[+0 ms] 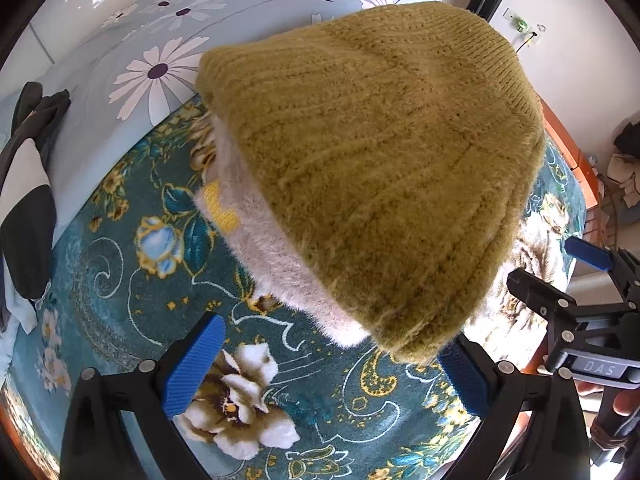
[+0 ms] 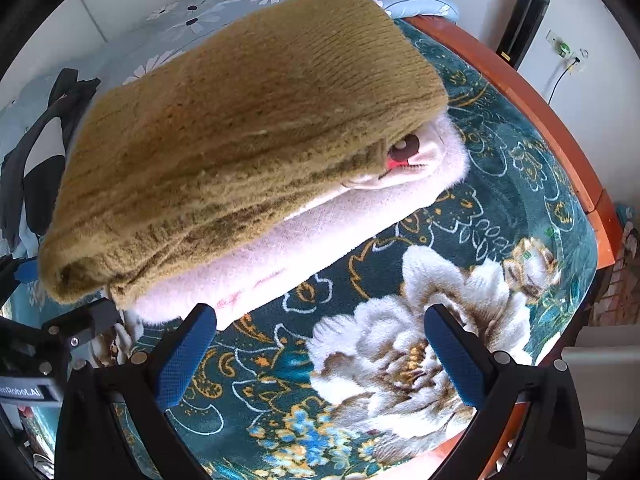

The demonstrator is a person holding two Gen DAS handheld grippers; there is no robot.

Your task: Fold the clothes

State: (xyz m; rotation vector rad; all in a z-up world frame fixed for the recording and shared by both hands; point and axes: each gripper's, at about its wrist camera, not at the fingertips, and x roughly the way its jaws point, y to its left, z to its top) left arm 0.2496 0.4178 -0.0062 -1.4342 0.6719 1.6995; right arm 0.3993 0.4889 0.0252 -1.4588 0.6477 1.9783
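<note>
Most of the pink garment [image 2: 304,248] hides under the olive sweater [image 1: 380,168].

- Teal blanket [image 2: 520,152] with gold scrolls and big white flowers, spread over a bed in bright daylight.
- Pale blue quilt [image 1: 132,36] with daisies, bunched at the far left.
- Reddish wooden bed frame [image 2: 532,96] along the right edge.
- White wall [image 2: 600,128] beyond, with a socket [image 2: 564,50], a trailing cable, and a tall black speaker [image 2: 522,24] standing against it.

Both wrist cameras look down closely, from opposite sides, sharing the folded olive sweater [image 1: 384,168] [image 2: 240,136].
</note>
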